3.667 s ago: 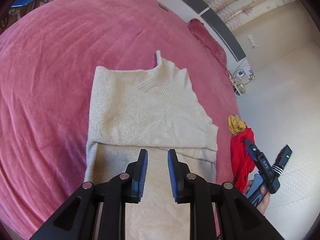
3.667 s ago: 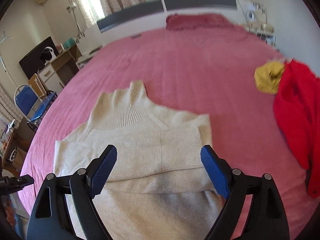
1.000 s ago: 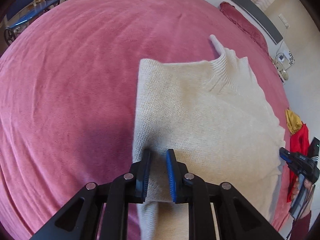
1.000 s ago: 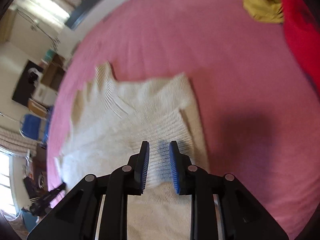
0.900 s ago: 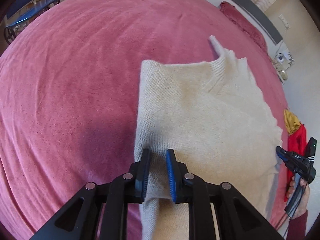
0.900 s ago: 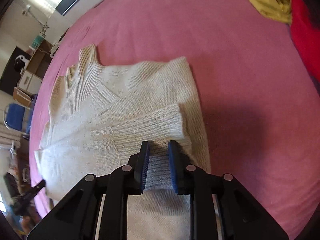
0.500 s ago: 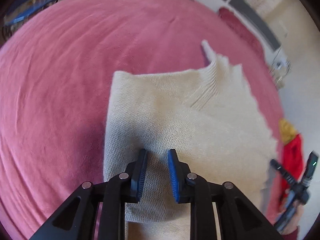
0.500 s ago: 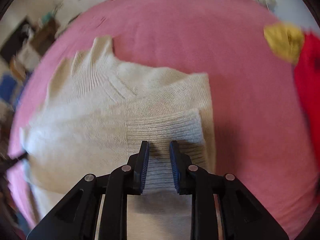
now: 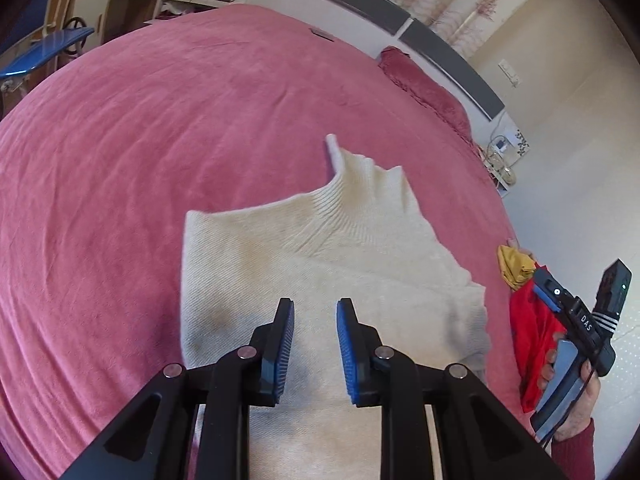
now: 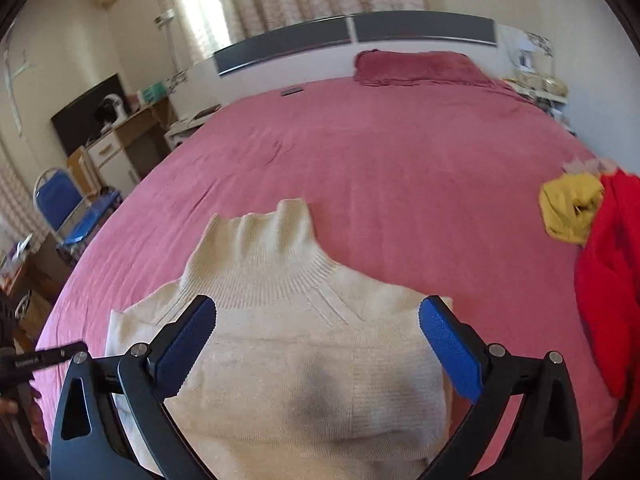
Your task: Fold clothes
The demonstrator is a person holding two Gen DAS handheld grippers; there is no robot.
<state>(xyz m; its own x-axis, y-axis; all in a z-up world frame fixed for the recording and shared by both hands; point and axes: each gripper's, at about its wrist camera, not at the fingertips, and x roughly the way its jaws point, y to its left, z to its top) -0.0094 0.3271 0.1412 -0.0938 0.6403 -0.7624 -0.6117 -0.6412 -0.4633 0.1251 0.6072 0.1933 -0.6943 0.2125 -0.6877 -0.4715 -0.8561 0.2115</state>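
A cream turtleneck sweater (image 9: 320, 264) lies on the pink bed (image 9: 140, 140), its lower part folded up over the body and its collar pointing away. My left gripper (image 9: 314, 330) hovers over the sweater's near left part, jaws slightly apart and holding nothing. In the right wrist view the sweater (image 10: 304, 344) fills the lower middle. My right gripper (image 10: 318, 332) is wide open above it and holds nothing. The right gripper's body (image 9: 576, 320) shows at the right edge of the left wrist view.
A red garment (image 10: 608, 272) and a yellow garment (image 10: 572, 206) lie at the bed's right edge. A pink pillow (image 10: 416, 66) lies at the headboard. A blue chair (image 10: 64, 204) and a desk (image 10: 132, 132) stand to the left of the bed.
Both grippers let go of the sweater's folded-up edge and drew back and up. The right gripper opened wide; the left opened a little. The folded layer now rests on the sweater's body.
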